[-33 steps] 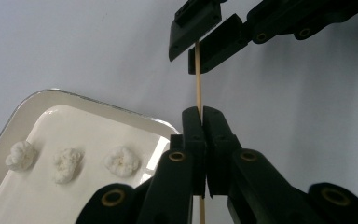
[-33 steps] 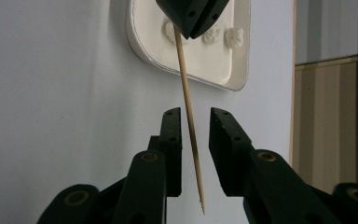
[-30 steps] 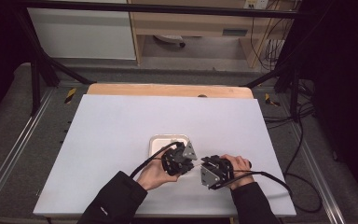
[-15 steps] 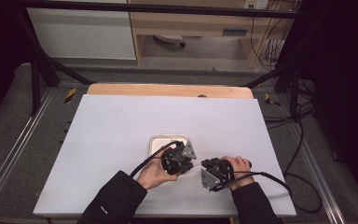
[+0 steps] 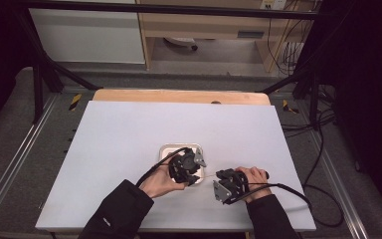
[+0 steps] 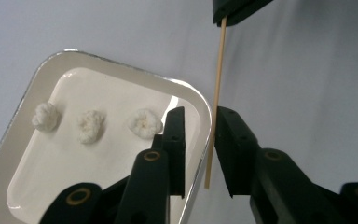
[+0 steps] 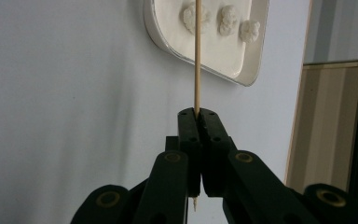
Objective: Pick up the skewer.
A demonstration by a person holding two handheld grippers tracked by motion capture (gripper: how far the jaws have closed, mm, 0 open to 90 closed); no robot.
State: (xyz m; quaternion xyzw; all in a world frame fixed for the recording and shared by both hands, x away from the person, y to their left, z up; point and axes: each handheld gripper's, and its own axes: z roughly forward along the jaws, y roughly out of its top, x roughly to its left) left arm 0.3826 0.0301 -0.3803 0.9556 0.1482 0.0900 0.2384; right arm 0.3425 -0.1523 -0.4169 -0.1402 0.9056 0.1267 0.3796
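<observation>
Right claw point(image 7: 198, 112): clamped tight on the skewer point(image 7: 197, 56), jaws pressed together with the stick pinched between the pads; a short pointed end pokes out behind the pads, the long part runs straight ahead of the jaws; in the high view this claw point(image 5: 218, 175) sits at the near edge of the counter point(image 5: 129, 129), in the person's right hand point(image 5: 252, 178)

Left claw point(image 6: 200, 140): jaws parted a little, having just been opening; the skewer point(image 6: 216, 88) stands in the gap between them, close by the right pad, and whether it touches that pad I cannot tell; nothing gripped; in the high view this claw point(image 5: 199, 172) is just left of the right claw, held in the left hand point(image 5: 160, 180)

Skewer: thin pale wooden stick; far end inside the right claw, near end hanging free between the left jaws; in the high view it shows as a fine line point(image 5: 210, 175) bridging the two claws

Tray point(image 6: 37, 172): white, rounded corners, silvery rim; lies on the counter just left of the left jaws, its corner passing under the left jaw; ahead of the right claw, beyond the skewer point(image 7: 249, 65)

Popcorn point(image 6: 91, 125): three white pieces in a row inside the tray, apart from each other, left of the left jaws; from the right claw they lie ahead point(image 7: 228, 19), the skewer crossing in front of one

Counter: white, bare around both claws
</observation>
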